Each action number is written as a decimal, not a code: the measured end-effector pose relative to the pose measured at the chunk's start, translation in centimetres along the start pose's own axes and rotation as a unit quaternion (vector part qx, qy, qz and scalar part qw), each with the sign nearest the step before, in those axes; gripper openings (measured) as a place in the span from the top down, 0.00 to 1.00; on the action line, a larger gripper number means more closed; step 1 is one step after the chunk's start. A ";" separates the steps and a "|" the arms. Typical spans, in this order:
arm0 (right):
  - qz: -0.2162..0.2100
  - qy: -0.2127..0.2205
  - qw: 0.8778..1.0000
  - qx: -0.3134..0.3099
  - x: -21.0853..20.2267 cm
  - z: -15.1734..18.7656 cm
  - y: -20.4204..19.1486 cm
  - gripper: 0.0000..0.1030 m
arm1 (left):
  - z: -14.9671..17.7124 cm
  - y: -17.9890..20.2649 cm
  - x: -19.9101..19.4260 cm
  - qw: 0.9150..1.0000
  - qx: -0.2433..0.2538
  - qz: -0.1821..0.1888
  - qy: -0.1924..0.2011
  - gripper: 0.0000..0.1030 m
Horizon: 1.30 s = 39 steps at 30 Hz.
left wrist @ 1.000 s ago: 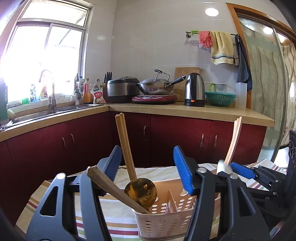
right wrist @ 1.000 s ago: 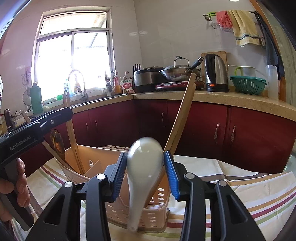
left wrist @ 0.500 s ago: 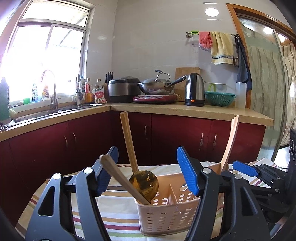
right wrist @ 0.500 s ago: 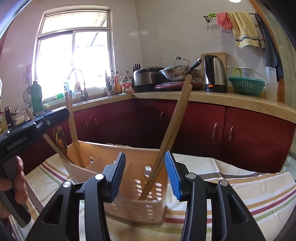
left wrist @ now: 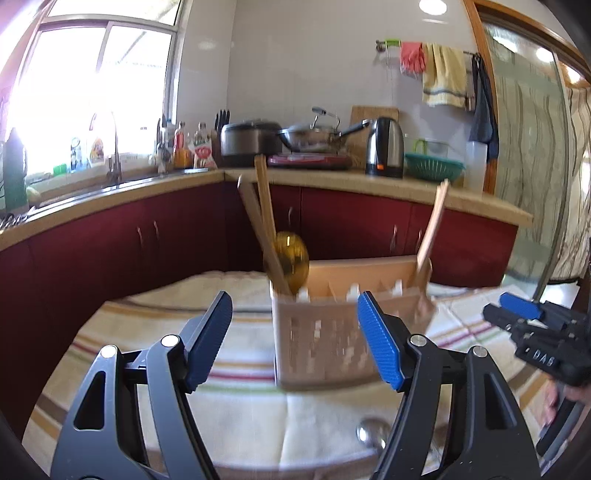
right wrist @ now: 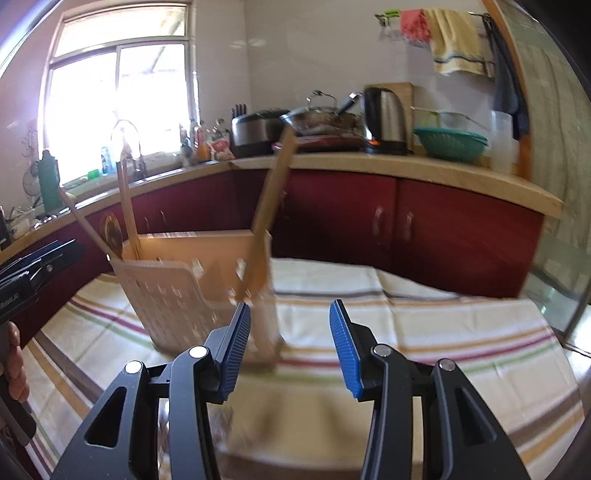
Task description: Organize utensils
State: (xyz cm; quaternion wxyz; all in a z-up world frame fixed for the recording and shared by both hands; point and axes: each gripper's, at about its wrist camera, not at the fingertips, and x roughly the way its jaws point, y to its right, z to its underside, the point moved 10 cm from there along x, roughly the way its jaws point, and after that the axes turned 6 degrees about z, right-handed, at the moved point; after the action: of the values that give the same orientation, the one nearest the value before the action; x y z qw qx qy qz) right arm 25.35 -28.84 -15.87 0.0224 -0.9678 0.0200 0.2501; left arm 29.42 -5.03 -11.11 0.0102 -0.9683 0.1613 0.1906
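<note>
A perforated matt plastic caddy [left wrist: 332,332] holds wooden handles [left wrist: 430,229] on striped woven cloth [left wrist: 147,332], near a glossy metal spoon [left wrist: 371,435].

You face a kitchen corner with white tiled walls [left wrist: 314,66]. A large window [left wrist: 99,81] on your left floods the room with bright daylight, washing out the sink tap [left wrist: 112,147] and the bottles [left wrist: 181,142] on the sill. A tan countertop [left wrist: 369,181] runs along both walls above dark red cabinets [left wrist: 351,225]. On it you see a rice cooker [left wrist: 249,142], a wok [left wrist: 316,133], a steel kettle [left wrist: 384,147], a green colander [left wrist: 434,166] and a wooden cutting board [left wrist: 373,112] leaning on the wall. A rail holds a yellow towel [left wrist: 443,79] and a pink glove [left wrist: 412,57]. To your right stands a frosted glass door [left wrist: 528,155] in a wooden frame. Recessed ceiling lights [left wrist: 432,6] glow above.
</note>
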 end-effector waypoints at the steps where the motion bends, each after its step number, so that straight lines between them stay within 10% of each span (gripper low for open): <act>1: 0.008 -0.006 1.000 0.001 -0.4 0.7 0.5 0.56 | 0.5 0.0 -0.3 1.000 -0.001 -0.001 -0.004 0.33; 15: 0.078 -0.087 0.993 0.033 -2.3 10.0 4.7 0.56 | 7.3 0.6 -3.4 0.998 -0.022 -0.003 -0.064 0.33; 32: 0.107 -0.193 0.974 0.056 0.4 13.6 6.2 0.44 | 9.0 0.1 -4.0 0.996 -0.034 -0.003 -0.081 0.33; 39: 0.092 -0.187 0.977 0.034 0.3 12.9 5.3 0.70 | 9.2 0.3 -3.5 0.996 -0.037 0.000 -0.084 0.33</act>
State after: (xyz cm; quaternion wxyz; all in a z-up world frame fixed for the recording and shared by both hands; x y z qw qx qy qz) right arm 19.14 -33.44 -27.47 0.0360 -0.8966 0.1125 0.4269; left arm 22.88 -3.45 -18.27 -0.0118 -0.9484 0.1532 0.2774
